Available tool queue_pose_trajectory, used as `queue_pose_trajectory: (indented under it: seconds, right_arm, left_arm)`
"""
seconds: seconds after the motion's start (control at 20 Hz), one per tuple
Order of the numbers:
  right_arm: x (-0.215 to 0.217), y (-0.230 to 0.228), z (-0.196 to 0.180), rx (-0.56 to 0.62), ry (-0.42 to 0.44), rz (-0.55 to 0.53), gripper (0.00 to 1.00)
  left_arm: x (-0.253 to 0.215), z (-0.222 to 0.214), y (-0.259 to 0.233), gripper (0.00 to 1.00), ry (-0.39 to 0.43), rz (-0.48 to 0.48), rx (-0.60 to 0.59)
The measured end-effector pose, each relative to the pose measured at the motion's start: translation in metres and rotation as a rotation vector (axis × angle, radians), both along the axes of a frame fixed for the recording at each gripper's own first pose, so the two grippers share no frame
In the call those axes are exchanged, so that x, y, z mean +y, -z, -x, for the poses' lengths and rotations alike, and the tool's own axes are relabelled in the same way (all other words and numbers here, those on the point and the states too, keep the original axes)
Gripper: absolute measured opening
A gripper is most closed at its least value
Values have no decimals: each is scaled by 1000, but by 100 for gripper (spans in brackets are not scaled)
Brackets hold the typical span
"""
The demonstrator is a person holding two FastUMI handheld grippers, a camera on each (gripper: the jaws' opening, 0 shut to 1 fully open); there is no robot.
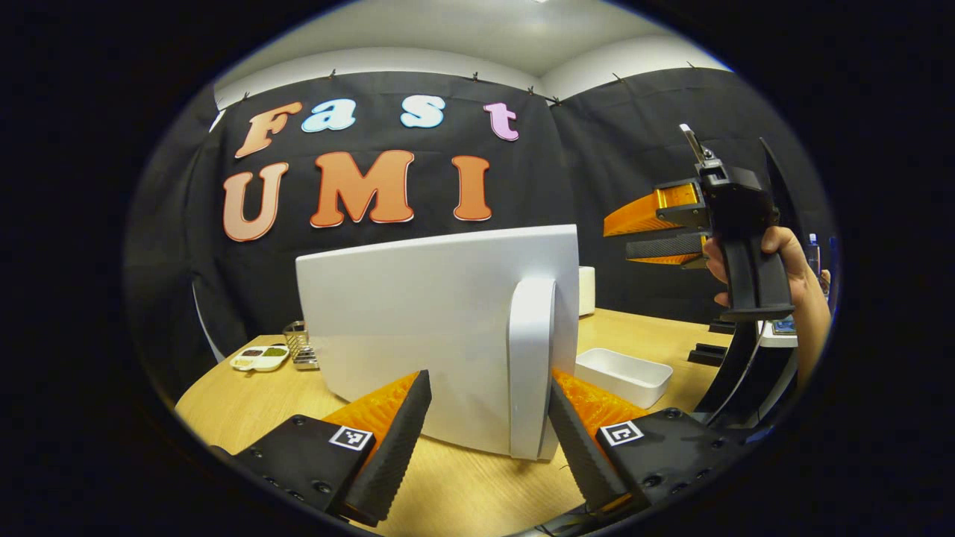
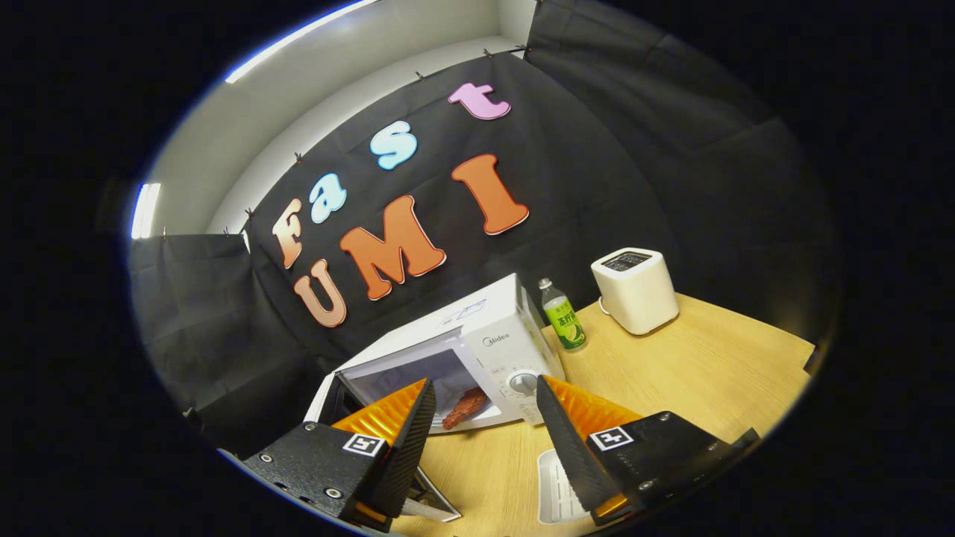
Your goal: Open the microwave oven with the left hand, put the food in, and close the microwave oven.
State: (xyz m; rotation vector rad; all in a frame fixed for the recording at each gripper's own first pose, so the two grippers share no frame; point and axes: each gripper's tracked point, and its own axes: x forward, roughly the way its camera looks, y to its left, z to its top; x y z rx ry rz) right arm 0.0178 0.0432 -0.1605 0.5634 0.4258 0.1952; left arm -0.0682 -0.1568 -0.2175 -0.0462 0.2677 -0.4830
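Both pairs of jaws stand spread with nothing between them: my left gripper brackets the white door of the microwave oven, whose handle rises at about 12 o'clock between the fingertips, though neither finger presses on it as far as I can see; my right gripper, in the right gripper view, hangs empty above the table. I judge the task well along: the microwave oven stands open at 12 o'clock just past my right fingertips, and the food, a reddish-brown piece, already lies inside the cavity. What is left, as I read it, is swinging the door shut with the left gripper. Counting near to far in the right gripper view: one white tray at 6 o'clock under the fingers, one microwave oven, one piece of food, one green-labelled bottle at 1 o'clock just beside the oven, one white toaster farther out at 2 o'clock. In the left gripper view I count one white tray at 3 o'clock, one small palette dish and one metal rack at 9 o'clock, and one hand holding the other gripper at 2 o'clock.
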Motion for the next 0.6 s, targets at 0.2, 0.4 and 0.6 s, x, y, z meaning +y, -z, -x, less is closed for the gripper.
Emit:
queue_pose_trajectory:
  seconds: [0.2,0.4,0.6]
  right_arm:
    - [-22,-6,5,-30,30,39,84]
    - [-40,-4,11,-46,48,101,84]
    - [-55,0,16,-44,54,148,84]
  left_arm:
    - [-27,-24,-1,94,10,24,8]
    - [-52,-49,4,95,13,53,31]
    - [-78,-57,-10,95,71,154,25]
